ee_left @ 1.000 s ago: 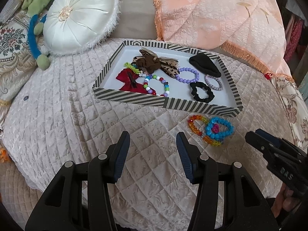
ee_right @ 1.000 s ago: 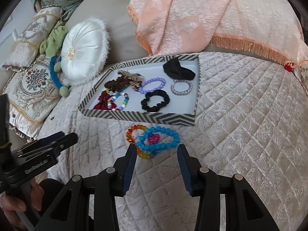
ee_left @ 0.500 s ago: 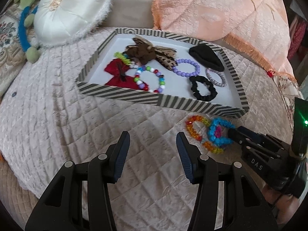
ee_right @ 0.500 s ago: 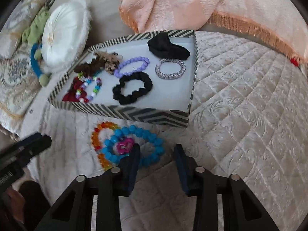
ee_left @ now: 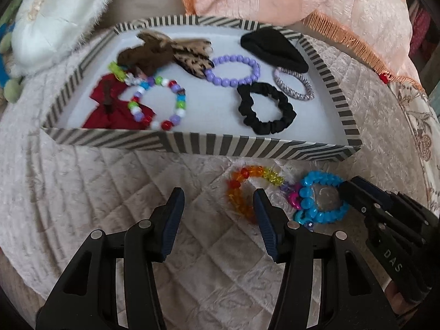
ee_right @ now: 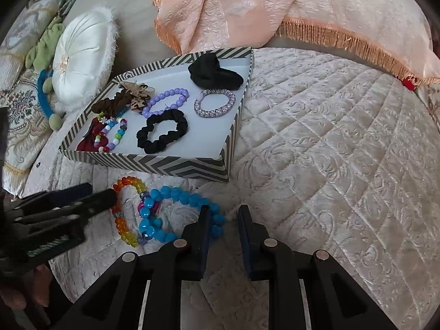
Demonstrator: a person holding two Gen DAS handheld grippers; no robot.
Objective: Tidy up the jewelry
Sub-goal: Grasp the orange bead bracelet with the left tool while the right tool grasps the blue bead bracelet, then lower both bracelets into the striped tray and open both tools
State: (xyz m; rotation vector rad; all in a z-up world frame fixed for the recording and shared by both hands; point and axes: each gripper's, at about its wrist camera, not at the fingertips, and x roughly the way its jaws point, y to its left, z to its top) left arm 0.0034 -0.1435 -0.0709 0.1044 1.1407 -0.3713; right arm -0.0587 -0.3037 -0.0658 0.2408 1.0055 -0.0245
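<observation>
A striped tray on the quilted bed holds bracelets, scrunchies and bows. In front of it lie an orange-yellow bead bracelet and a blue bead bracelet with a pink charm. My left gripper is open, its right finger beside the orange bracelet; it also shows in the right wrist view. My right gripper is open but narrowed, its left finger touching the blue bracelet's right side; in the left wrist view its tips meet the blue bracelet.
A white round cushion and a green and blue plush toy lie left of the tray. A peach fringed blanket lies behind it. Quilted cover spreads to the right.
Both grippers have moved closer to the two loose bracelets. The right gripper's jaws have narrowed and now touch the blue bracelet.
</observation>
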